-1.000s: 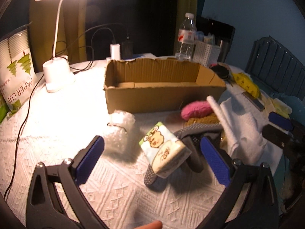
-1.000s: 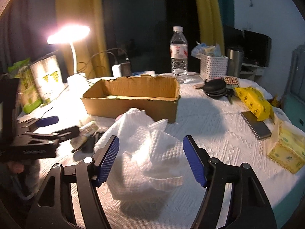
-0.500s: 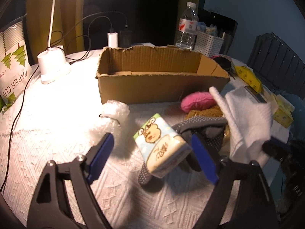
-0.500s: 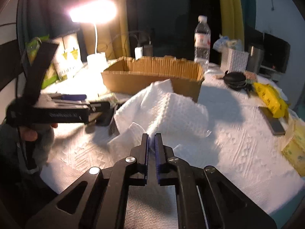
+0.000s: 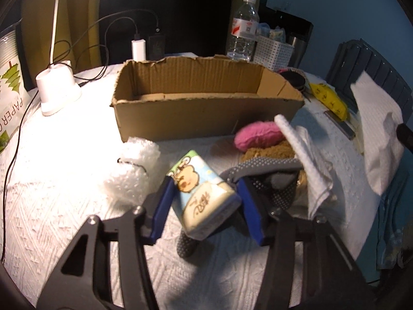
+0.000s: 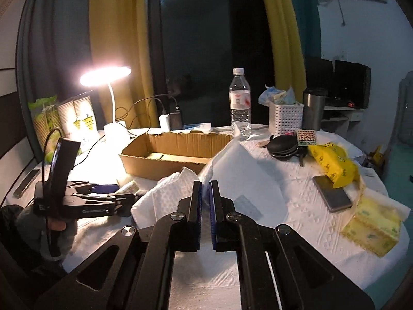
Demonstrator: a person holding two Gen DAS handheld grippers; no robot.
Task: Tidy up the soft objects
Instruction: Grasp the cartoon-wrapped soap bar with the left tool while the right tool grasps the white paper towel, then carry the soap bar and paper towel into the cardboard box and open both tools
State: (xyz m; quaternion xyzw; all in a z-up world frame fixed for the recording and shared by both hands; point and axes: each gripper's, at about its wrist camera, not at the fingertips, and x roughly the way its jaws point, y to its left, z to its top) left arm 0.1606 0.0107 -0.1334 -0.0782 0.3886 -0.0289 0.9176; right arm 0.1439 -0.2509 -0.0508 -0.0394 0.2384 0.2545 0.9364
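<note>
My left gripper (image 5: 206, 206) has its blue pads closed against the sides of a tissue pack (image 5: 204, 201) with a cartoon print, which lies on a grey dotted glove (image 5: 260, 175). A pink pouch (image 5: 258, 137), a brown soft item (image 5: 268, 152), bubble wrap (image 5: 134, 168) and a white cloth strip (image 5: 307, 160) lie in front of an open cardboard box (image 5: 204, 113). My right gripper (image 6: 205, 188) is shut on a white paper towel (image 6: 240, 183) and holds it lifted; the towel also shows in the left wrist view (image 5: 376, 129). The box also shows in the right wrist view (image 6: 175, 152).
A lit desk lamp (image 5: 55, 90) and cables stand left of the box. A water bottle (image 6: 240, 111), white basket (image 6: 285, 118), metal cup (image 6: 313, 108), black case (image 6: 282, 149), yellow packet (image 6: 333, 165), phone (image 6: 333, 196) and tissue pack (image 6: 374, 227) crowd the right side.
My right gripper closed on the paper towel and lifted it. My left gripper moved forward and closed around the tissue pack.
</note>
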